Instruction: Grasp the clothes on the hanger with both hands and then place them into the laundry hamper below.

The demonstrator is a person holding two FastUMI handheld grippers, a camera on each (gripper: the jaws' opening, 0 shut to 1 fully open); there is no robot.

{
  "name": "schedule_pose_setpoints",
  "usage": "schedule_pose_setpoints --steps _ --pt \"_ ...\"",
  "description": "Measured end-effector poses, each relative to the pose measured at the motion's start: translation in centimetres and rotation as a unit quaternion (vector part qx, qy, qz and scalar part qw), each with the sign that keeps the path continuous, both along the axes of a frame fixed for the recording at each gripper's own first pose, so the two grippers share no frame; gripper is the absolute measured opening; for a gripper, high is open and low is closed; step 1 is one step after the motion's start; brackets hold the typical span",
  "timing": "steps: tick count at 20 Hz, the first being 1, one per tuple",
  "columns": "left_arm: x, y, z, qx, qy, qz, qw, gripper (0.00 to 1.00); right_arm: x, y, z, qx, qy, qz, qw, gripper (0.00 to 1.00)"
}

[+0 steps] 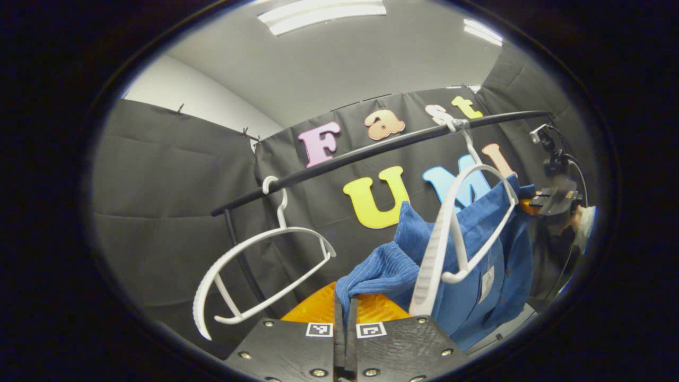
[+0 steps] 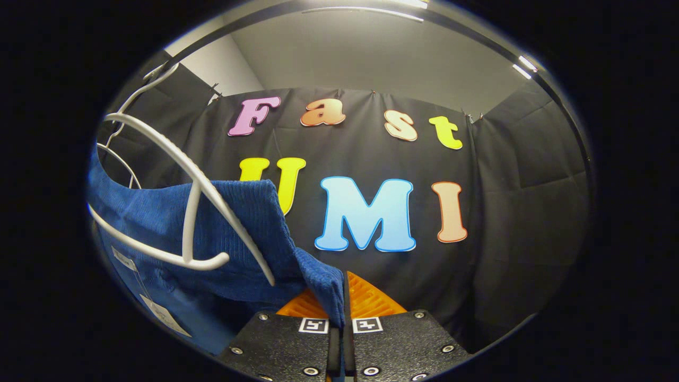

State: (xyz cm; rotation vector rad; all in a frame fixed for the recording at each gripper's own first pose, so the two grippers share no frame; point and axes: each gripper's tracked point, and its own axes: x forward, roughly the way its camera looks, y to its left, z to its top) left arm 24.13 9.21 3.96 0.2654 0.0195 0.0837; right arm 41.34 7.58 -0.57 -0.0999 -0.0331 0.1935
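A blue knitted garment hangs on a white hanger on the black rail. My left gripper is shut on a pulled-out corner of it, low in the left gripper view. The hanger's near arm is bare in front of the cloth. At the garment's far shoulder the right gripper shows, held by a hand. In the right gripper view my right gripper is shut on another corner of the garment, which drapes left over the hanger.
An empty white hanger hangs farther left on the same rail, near its upright post. Black cloth walls close in the booth behind and at both sides. White tags dangle inside the garment.
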Motion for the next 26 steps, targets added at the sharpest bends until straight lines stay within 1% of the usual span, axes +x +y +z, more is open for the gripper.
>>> schedule_pose_setpoints --steps 4,7,8,9,10,11,15,16,20,22,26 --pt "-0.4 0.4 -2.6 -0.010 0.019 0.004 1.000 0.01 -0.8 0.0 -1.5 -0.010 0.014 0.003 1.000 0.02" --pt "-1.4 0.4 -4.7 -0.016 0.036 0.005 0.999 0.01 -1.5 -0.1 -3.6 -0.019 0.037 0.005 0.999 0.02" --pt "-1.7 0.2 -5.3 -0.018 0.040 0.005 0.999 0.08 -1.9 -0.2 -4.3 -0.021 0.046 0.005 0.999 0.02" --pt "-1.8 0.0 -5.9 -0.020 0.045 0.004 0.999 0.01 -2.4 -0.3 -5.0 -0.023 0.055 0.005 0.998 0.02" --pt "-1.9 -0.1 -6.5 -0.021 0.049 0.003 0.999 0.01 -2.9 -0.3 -5.8 -0.026 0.063 0.007 0.998 0.02" --pt "-2.1 -0.2 -6.9 -0.022 0.053 0.001 0.998 0.08 -3.6 -0.3 -6.6 -0.031 0.070 0.009 0.997 0.02" --pt "-3.9 -0.5 -8.6 -0.024 0.068 -0.005 0.997 0.08 -7.4 -0.3 -8.0 -0.043 0.079 0.020 0.996 0.02" --pt "-4.5 -0.4 -8.6 -0.026 0.070 -0.009 0.997 0.01 -8.2 -0.2 -7.9 -0.046 0.079 0.023 0.996 0.02" --pt "-6.8 -1.1 -7.8 -0.038 0.061 -0.027 0.997 0.00 -11.8 0.2 -5.8 -0.046 0.065 0.035 0.996 0.02" --pt "-8.1 -2.0 -6.9 -0.042 0.052 -0.041 0.997 0.01 -13.5 0.3 -4.2 -0.043 0.054 0.039 0.997 0.04" --pt "-10.0 -3.9 -5.0 -0.059 0.032 -0.071 0.995 0.01 -18.1 0.8 -1.4 -0.034 0.034 0.049 0.998 0.04"
